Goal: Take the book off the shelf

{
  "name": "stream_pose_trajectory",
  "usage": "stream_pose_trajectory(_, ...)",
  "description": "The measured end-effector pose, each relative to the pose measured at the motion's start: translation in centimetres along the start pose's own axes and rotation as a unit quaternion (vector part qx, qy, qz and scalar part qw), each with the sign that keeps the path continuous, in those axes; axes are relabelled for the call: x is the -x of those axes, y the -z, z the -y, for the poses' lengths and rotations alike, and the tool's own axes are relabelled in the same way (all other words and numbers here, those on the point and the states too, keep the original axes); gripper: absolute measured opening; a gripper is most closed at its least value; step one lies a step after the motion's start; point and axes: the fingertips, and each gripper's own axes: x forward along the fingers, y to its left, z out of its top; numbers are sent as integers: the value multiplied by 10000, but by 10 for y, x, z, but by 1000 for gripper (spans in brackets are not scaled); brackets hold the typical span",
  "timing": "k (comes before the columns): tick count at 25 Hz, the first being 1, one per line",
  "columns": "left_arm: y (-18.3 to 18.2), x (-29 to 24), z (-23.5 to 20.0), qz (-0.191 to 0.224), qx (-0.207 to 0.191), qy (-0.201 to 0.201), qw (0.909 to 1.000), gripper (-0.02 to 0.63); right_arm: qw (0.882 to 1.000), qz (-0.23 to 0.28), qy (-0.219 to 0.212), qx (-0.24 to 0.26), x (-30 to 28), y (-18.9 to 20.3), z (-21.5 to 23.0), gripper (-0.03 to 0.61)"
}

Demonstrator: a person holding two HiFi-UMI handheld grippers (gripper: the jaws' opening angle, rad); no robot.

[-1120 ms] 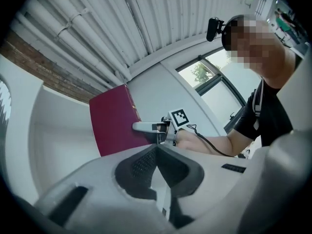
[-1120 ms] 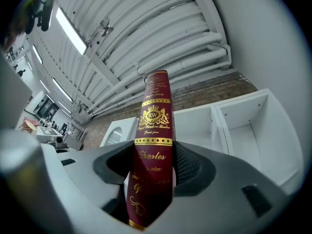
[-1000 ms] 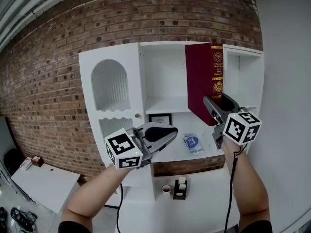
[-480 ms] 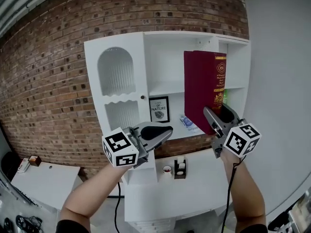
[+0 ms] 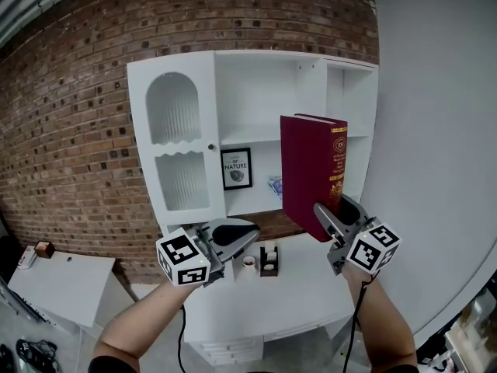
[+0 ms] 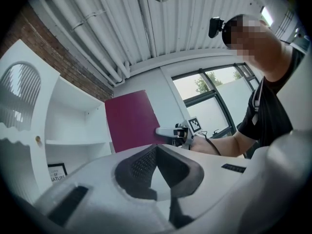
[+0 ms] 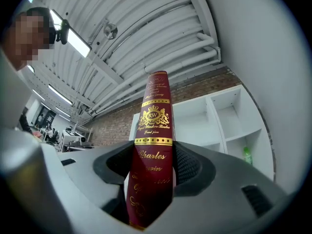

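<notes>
A thick dark red book (image 5: 309,173) with gold lettering stands upright in front of the white shelf unit (image 5: 256,92), clear of its compartments. My right gripper (image 5: 335,210) is shut on the book's lower end, pads on both covers; in the right gripper view the spine (image 7: 152,130) rises between the jaws. My left gripper (image 5: 235,235) hangs lower at the left, shut and holding nothing. The left gripper view shows its pads meeting at the tip (image 6: 156,152), with the book (image 6: 130,121) and the right gripper (image 6: 171,130) beyond.
A framed print (image 5: 236,169) leans in the shelf's middle compartment, beside a ribbed-glass arched door (image 5: 172,107). A white desk (image 5: 295,290) below carries a small cup (image 5: 248,261) and a black holder (image 5: 269,259). A green bottle (image 7: 247,156) stands on a right shelf. Brick wall behind.
Both grippers have moved down and back from the shelf. The book has come along in the right gripper and now sits lower, in front of the middle shelves.
</notes>
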Motion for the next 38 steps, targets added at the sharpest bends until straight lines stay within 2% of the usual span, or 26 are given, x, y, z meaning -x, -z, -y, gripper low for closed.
stream_pose_trajectory(8,6,-38,75,219,381,-331,9985,8,9984,-339,-260,-366,86,22,4,233)
stream_pose_trajectory(11,18,-57,110,59,459,-412,9981,8,9971,-417,-314,-551,121,24,5,233)
stream_pose_trajectory(18,47,-64,183,-259,794,-966,9918,8,9901,-707,-705,-988,189,59,-15,233)
stream_pose_trajectory(22,90,-50,251,-1047,597,-1279,9844,8,9794,-898,-1032,-1485,236,108,-65,233)
stream_pose_trajectory(24,115,-39,284,-1265,799,-1340,9796,8,9720,-1043,-1109,-1791,261,140,-92,233)
stream_pose_trajectory(29,147,-9,336,-1458,1066,-1292,9750,8,9635,-1128,-1153,-2138,295,177,-147,233)
stream_pose_trajectory(33,154,29,377,-1549,894,-1226,9762,8,9623,-1210,-1084,-2183,317,184,-199,233)
stream_pose_trajectory(38,154,86,426,-1520,1088,-1080,9764,8,9588,-1470,-910,-2256,332,195,-265,233)
